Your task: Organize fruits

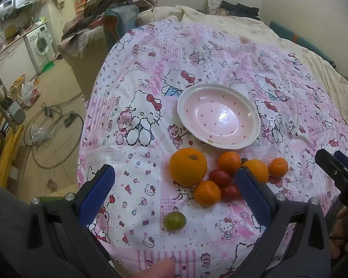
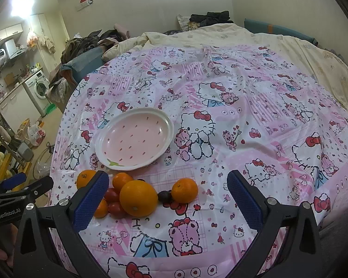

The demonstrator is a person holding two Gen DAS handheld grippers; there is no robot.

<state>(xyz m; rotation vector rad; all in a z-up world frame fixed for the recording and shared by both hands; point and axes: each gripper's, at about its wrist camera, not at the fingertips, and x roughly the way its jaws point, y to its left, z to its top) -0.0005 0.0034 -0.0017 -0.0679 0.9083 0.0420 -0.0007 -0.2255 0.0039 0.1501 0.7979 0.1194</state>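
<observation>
A pink speckled plate [image 1: 250, 125] [image 2: 104, 148] lies empty on the patterned cloth. In front of it sit a large orange [image 1: 188, 166] [image 2: 138, 198], several small mandarins [image 1: 229, 162] [image 2: 184, 190], two red tomatoes [image 1: 220, 177] [image 2: 116, 208], a dark plum [image 2: 164, 195] and, apart, a green grape-like fruit [image 1: 174, 220]. My left gripper [image 1: 174, 197] is open above the near cloth, with the fruit pile between its fingers. My right gripper [image 2: 168, 199] is open too, right of the pile, and shows in the left view as the right gripper [image 1: 336, 171].
The pink cartoon-print cloth [image 2: 243, 115] covers a bed with a cream quilt [image 2: 290, 44] behind. To the left the floor drops away, with a washing machine [image 1: 40, 44], hoses and bags. A fingertip [image 1: 160, 268] shows at the bottom edge.
</observation>
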